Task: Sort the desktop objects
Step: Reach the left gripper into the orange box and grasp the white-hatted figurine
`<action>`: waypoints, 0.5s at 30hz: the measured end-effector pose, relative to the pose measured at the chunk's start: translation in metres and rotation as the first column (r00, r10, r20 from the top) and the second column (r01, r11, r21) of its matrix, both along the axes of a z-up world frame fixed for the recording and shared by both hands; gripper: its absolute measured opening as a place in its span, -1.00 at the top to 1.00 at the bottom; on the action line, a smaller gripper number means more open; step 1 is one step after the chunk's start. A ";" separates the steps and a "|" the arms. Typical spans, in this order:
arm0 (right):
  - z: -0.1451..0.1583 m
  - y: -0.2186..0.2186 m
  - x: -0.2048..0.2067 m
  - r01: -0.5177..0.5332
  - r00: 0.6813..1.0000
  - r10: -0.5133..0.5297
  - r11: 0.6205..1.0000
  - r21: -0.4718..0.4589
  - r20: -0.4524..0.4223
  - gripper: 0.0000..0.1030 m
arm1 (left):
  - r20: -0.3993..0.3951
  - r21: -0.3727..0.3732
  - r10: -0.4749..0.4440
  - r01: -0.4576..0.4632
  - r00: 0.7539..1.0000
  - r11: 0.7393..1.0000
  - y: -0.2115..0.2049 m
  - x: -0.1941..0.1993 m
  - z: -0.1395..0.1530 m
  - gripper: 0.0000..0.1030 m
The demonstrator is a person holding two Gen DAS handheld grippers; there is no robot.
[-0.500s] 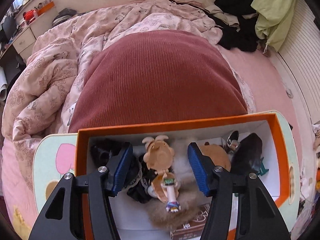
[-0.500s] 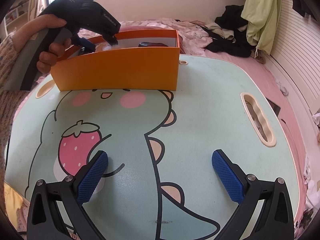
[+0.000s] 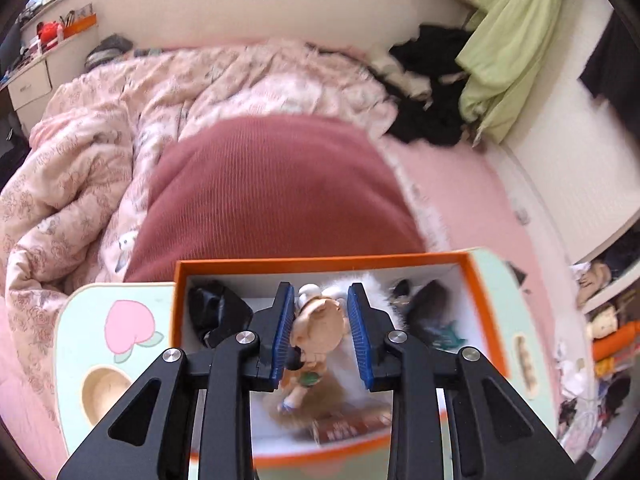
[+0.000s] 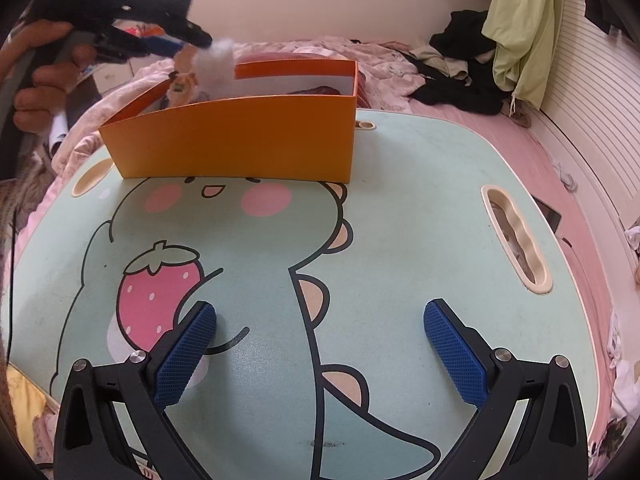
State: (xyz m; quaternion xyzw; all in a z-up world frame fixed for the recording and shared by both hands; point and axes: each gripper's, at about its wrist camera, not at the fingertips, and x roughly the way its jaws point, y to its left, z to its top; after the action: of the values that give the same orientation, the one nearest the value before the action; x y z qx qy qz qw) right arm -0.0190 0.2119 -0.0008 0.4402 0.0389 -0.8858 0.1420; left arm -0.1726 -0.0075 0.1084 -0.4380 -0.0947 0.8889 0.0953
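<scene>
1. Doll figure (image 3: 318, 318): small, tan-haired, with white ear-like tufts on its head. It was clamped at the head between the blue pads of the left gripper (image 3: 320, 332), above the inside of the orange box (image 3: 320, 261). In the right wrist view the figure (image 4: 182, 80) was seen lifted to the box's top edge at its left end, with a white fluffy tuft (image 4: 216, 62) beside it.
2. Left gripper: closed on the figure's head and held by a person's hand (image 4: 40, 76), seen at the upper left of the box in the right wrist view.
3. Orange box: open-topped, white inside, placed at the far edge of the lap table (image 4: 420, 208). Noted inside it were black items (image 3: 212, 308), a dark feathery piece (image 3: 428, 300), brown fur (image 3: 304, 412) and a brown printed packet (image 3: 348, 428); these were blurred.
4. Lap table: mint green, printed with a cartoon dinosaur and a pink strawberry (image 4: 160, 292), with a slotted handle (image 4: 516, 236) to the right of the box.
5. Right gripper (image 4: 320, 356): jaws spread wide with nothing between them, hovering over the table on the near side of the box.
6. Maroon ribbed cushion (image 3: 272, 188): recorded just beyond the box, on pink bedding (image 3: 80, 160).
</scene>
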 end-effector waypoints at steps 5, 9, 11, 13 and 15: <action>0.000 0.000 0.000 -0.001 1.000 0.001 1.000 -0.001 0.000 -1.00 | -0.154 0.044 -0.069 0.077 0.986 0.996 0.000 0.046 0.050 0.99; 0.000 -0.001 0.000 -0.001 1.000 0.001 1.000 0.000 0.000 -1.00 | -0.164 0.002 -0.102 0.104 0.981 0.995 0.009 0.051 0.056 0.98; 0.001 -0.001 0.000 -0.001 1.000 0.001 1.000 -0.001 0.000 -1.00 | -0.111 -0.005 -0.094 0.095 0.989 0.996 0.011 0.040 0.044 0.91; 0.001 -0.002 0.000 -0.001 1.000 0.001 1.000 -0.001 0.000 -1.00 | -0.030 -0.005 -0.076 0.076 0.997 0.997 0.011 0.025 0.022 0.67; 0.002 -0.002 0.000 -0.002 1.000 0.002 1.000 -0.001 0.000 -1.00 | 0.070 0.025 -0.083 0.082 0.994 0.996 0.009 0.015 -0.004 0.55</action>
State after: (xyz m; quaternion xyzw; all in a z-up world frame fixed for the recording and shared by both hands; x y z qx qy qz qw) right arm -0.0189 0.2095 0.0011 0.4402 0.0389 -0.8856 0.1430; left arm -0.1577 0.0016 0.1048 -0.4719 -0.0899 0.8669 0.1334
